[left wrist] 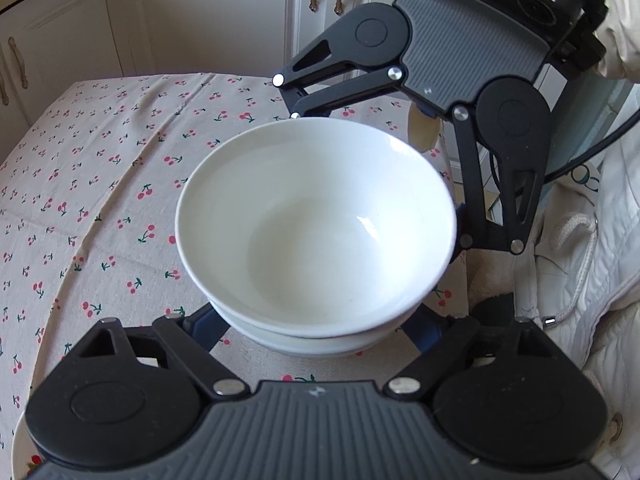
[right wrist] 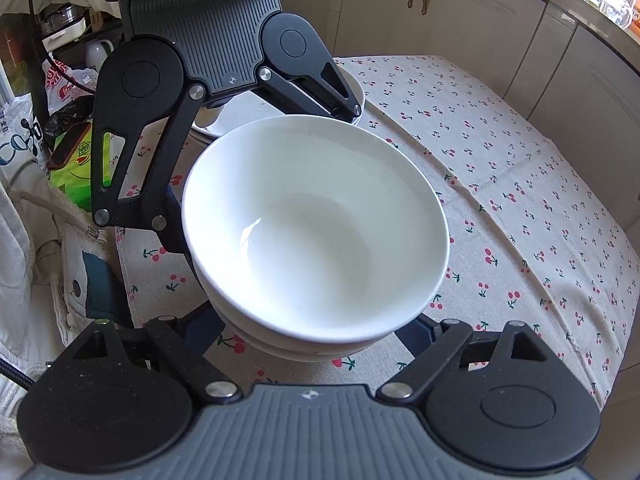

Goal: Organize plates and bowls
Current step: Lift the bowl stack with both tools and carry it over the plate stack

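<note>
A stack of white bowls [left wrist: 316, 220] stands on the cherry-print tablecloth [left wrist: 100, 184]; a lower bowl's rim [left wrist: 320, 344] shows under the top one. My left gripper [left wrist: 320, 332] is spread wide with a finger on each side of the stack's base. My right gripper [right wrist: 312, 332] is spread the same way around the same stack [right wrist: 316, 216] from the opposite side. Each gripper shows in the other's view, beyond the bowls. The fingertips are hidden under the bowls, so contact cannot be told.
White plates [right wrist: 356, 96] lie behind the left gripper in the right wrist view. A plate rim [left wrist: 18, 452] shows at the left wrist view's bottom left. Cabinets [left wrist: 216, 12] stand beyond the table. Bags and clutter [right wrist: 72, 148] sit off the table's edge.
</note>
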The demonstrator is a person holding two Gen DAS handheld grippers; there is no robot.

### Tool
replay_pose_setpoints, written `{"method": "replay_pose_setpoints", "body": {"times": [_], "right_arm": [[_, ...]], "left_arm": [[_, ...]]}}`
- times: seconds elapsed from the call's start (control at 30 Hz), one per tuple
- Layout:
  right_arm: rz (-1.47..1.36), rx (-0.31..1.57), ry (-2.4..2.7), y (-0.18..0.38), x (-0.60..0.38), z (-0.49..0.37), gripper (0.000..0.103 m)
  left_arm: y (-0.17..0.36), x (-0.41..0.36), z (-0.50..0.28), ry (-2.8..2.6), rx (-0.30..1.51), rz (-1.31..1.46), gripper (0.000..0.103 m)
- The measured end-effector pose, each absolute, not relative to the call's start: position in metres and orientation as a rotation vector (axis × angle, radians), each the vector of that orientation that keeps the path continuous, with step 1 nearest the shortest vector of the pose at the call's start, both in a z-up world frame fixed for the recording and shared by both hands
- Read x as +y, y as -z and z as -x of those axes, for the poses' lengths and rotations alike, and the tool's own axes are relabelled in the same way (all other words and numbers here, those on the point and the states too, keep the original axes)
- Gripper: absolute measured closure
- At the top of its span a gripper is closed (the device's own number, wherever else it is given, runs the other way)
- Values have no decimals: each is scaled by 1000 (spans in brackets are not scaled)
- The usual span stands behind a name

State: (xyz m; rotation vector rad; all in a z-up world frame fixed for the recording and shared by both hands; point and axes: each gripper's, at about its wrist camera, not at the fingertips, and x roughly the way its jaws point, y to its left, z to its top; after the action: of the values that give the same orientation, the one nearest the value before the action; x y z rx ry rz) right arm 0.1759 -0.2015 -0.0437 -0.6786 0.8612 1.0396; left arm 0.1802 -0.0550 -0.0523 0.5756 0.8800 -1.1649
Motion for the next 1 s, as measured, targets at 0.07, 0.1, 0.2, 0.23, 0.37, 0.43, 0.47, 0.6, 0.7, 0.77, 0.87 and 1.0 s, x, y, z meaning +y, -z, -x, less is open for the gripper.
{"method": "replay_pose_setpoints", "body": {"times": [0.07, 0.1, 0.2, 0.23, 0.37, 0.43, 0.47, 0.6, 0.7, 0.77, 0.87, 1.0], "right_arm": [[679, 861, -1041, 44, -201, -177, 10], [680, 863, -1041, 44, -201, -177, 10], [686, 864, -1042, 43, -201, -176, 10], [685, 866, -1042, 43, -200, -177, 10], [688, 867, -1039, 43, -199, -176, 10], [684, 870, -1036, 43, -199, -176, 10], [684, 870, -1035, 43, -199, -175, 10], [677, 874, -1035, 43, -199, -176, 10], [674, 878, -1034, 43, -199, -177, 10], [671, 880, -1033, 43, -200, -177, 10], [668, 880, -1026, 43, -200, -177, 10], [662, 884, -1020, 42, -200, -177, 10]], "left_arm": [[53, -55, -181, 1174, 877, -580, 13], [53, -55, -181, 1176, 874, -584, 13], [54, -56, -179, 1176, 856, -618, 14], [54, -56, -179, 1177, 853, -622, 14], [54, -57, -179, 1174, 857, -627, 15], [54, -57, -179, 1172, 862, -628, 15], [54, -58, -179, 1172, 862, -633, 15], [53, -59, -180, 1168, 870, -638, 15], [53, -59, -180, 1168, 872, -638, 15], [53, -59, -180, 1166, 873, -636, 15], [52, -58, -179, 1160, 873, -633, 16], [52, -57, -179, 1157, 872, -629, 16]]}}
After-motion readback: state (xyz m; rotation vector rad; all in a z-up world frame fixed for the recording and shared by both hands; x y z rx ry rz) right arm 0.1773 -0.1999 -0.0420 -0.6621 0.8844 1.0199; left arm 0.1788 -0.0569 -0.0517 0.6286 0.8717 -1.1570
